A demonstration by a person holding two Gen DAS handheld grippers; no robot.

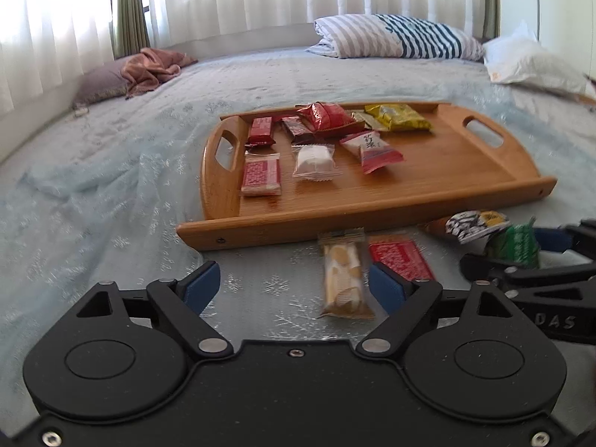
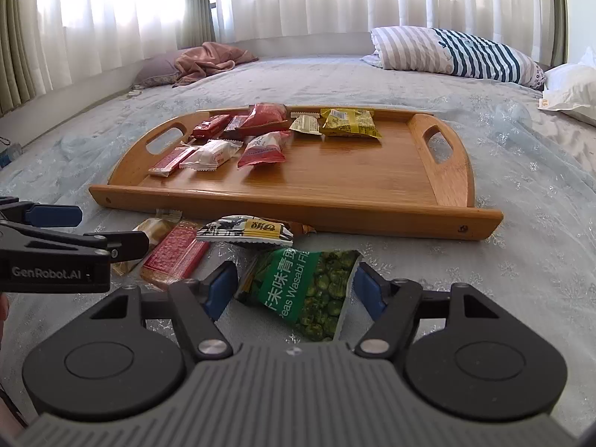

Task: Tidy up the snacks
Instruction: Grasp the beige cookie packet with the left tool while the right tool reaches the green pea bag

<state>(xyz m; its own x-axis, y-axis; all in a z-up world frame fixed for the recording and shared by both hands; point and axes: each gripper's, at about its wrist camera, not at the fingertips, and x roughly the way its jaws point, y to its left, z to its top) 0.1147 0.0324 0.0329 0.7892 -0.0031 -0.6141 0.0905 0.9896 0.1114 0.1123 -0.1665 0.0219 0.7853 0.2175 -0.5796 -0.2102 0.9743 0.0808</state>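
Snacks are mid-sort on the bed: the right hand-held gripper (image 2: 294,285) has its jaws apart either side of the green wasabi pea packet (image 2: 305,290), pads seemingly not pressing yet, so a sloppy close could just crumple that slippery bag or squirt it out. Left hand-held gripper (image 1: 294,285) sits open beside the tan cracker packet (image 1: 344,279) and could bump the red wafer packet (image 1: 404,260) before anything reaches the wooden tray (image 1: 372,219).

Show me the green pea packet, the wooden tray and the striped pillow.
green pea packet (image 2: 305,290), right wrist view, middle of its front.
wooden tray (image 2: 335,182), right wrist view, bare floor.
striped pillow (image 1: 402,37), left wrist view, its middle.
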